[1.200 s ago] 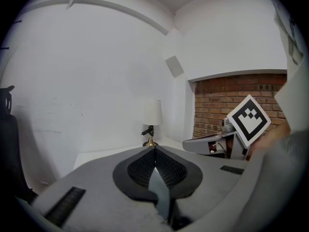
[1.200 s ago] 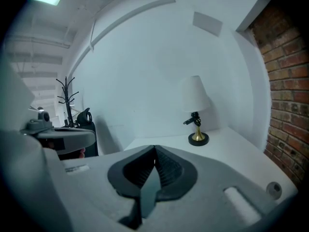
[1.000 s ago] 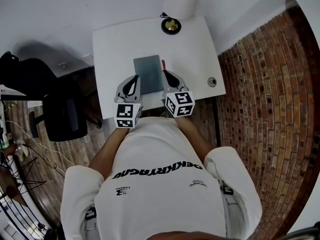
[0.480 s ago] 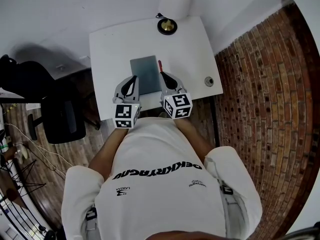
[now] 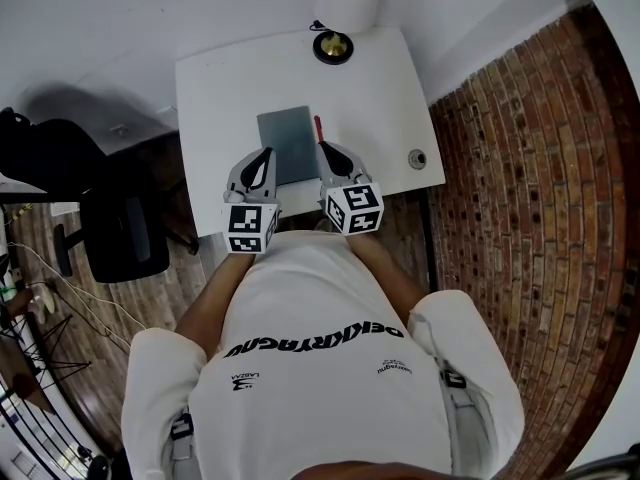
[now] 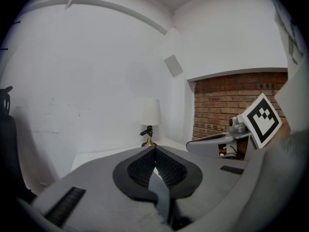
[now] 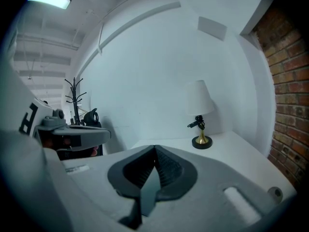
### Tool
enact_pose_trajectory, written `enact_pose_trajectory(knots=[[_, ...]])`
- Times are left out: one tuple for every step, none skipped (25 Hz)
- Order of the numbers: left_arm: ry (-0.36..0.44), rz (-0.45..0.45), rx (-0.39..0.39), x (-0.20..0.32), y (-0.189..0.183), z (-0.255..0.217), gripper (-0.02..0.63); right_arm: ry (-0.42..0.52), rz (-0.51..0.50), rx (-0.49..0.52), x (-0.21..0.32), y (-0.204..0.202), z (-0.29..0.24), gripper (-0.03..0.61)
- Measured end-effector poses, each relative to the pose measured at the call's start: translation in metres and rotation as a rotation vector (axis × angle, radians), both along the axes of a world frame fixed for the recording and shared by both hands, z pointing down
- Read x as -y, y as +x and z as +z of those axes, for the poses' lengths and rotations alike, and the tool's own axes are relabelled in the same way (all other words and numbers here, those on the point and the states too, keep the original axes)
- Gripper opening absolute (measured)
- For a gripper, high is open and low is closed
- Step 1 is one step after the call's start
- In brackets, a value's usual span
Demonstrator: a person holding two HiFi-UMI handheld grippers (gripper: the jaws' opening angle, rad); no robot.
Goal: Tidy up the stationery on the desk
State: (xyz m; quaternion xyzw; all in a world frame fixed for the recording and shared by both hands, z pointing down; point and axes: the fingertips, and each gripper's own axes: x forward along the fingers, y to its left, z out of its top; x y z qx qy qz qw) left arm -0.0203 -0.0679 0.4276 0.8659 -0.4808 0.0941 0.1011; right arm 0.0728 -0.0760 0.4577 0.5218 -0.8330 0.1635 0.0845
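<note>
Above the near edge of the white desk: left gripper and right gripper, held side by side, one off each near corner of the grey notebook. Both pointed away from the body toward the far wall, roughly level, marker cubes nearest the chest. Forearms drawn in, elbows bent. Jaws of each pressed together along their whole length, nothing pinched between them. Judged a carrying or rest posture, raised off the desk top rather than set for a pick.

Notebook flat and square to the desk edges, about mid-desk. Red pen just beside its right edge and parallel to it; contact between the two too fine to tell. Lamp at the far edge against the wall, well apart from the stationery. Small round fitting near the right edge, apart from everything else.

Arrangement consistent with two readings: pen and notebook lined up as a finished tidy, or laid out awaiting collection. Flanking stance probably chosen to keep either item within short reach: pen for the right gripper, notebook for either.
</note>
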Motion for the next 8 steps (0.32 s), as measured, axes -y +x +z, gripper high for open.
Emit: enact_pose_trajectory(knots=[[-0.002,0.000,0.001,-0.0002,0.0009,0.0000,-0.002,-0.001,0.000,0.000,-0.0001,0.0008,0.0003,-0.005],[-0.002,-0.001,0.003,-0.0003,0.0012,0.0003,-0.003,-0.001,0.001,0.000,-0.0001,0.0012,0.0005,-0.005],[0.000,-0.002,0.007,-0.0002,0.0010,0.0011,-0.002,-0.001,0.001,0.001,0.0002,0.0015,0.0007,-0.005],[0.003,-0.003,0.013,0.0003,0.0006,0.0025,-0.002,0.000,0.002,0.001,0.0007,0.0020,0.0008,-0.005],[0.007,-0.004,0.019,0.0010,0.0002,0.0040,-0.002,0.000,0.002,0.002,0.0014,0.0026,0.0010,-0.005],[0.010,-0.005,0.021,0.0016,0.0002,0.0049,-0.002,0.000,0.002,0.002,0.0021,0.0033,0.0013,-0.005],[0.010,-0.006,0.021,0.0022,0.0009,0.0050,-0.002,-0.001,0.002,0.003,0.0027,0.0040,0.0016,-0.005],[0.009,-0.006,0.020,0.0027,0.0017,0.0048,-0.002,-0.001,0.002,0.004,0.0033,0.0047,0.0019,-0.005]])
